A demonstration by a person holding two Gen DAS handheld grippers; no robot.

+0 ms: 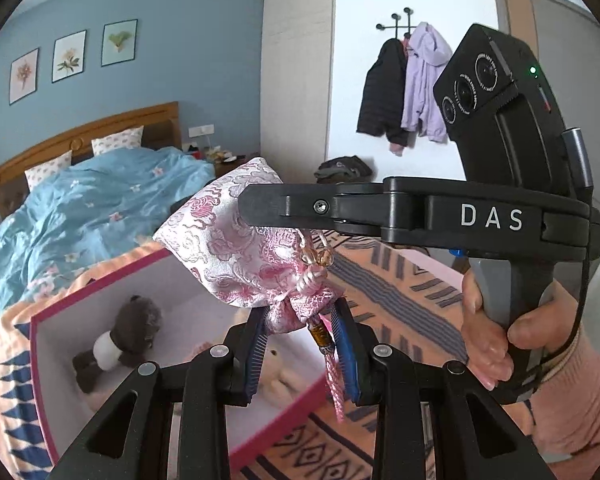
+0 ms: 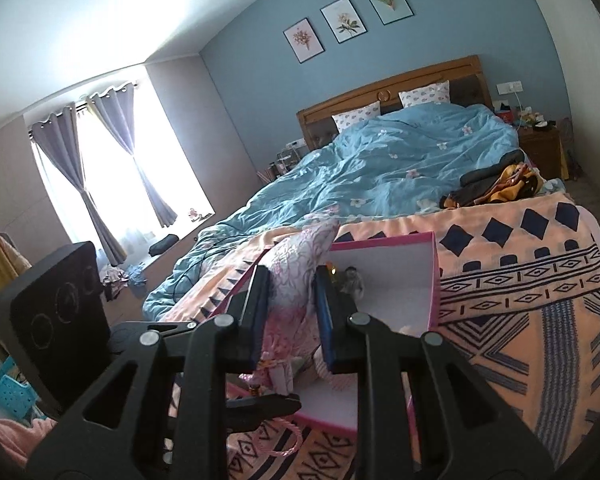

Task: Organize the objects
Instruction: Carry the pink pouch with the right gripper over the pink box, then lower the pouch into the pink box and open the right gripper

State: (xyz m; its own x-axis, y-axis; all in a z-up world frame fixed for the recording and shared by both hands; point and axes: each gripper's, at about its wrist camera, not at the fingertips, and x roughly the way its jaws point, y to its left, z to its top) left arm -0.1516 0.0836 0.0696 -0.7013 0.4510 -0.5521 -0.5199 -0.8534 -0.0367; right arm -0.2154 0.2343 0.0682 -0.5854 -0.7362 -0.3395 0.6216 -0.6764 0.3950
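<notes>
Silky pink brocade pouch [image 1: 236,240] hangs above the pink box [image 1: 40,344]; my left claw [image 1: 300,344] clamps its gathered neck, my right claw [image 2: 292,312] pinches the body. I judge it light, limp, slippery; the cinched neck grips best

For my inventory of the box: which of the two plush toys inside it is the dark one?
The brown plush toy with a white belly, by the pink box's left wall; the cream plush toy lies behind the left gripper.

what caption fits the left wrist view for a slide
Both grippers' fingers clamp a pink brocade pouch above an open pink box holding a plush toy.
</notes>
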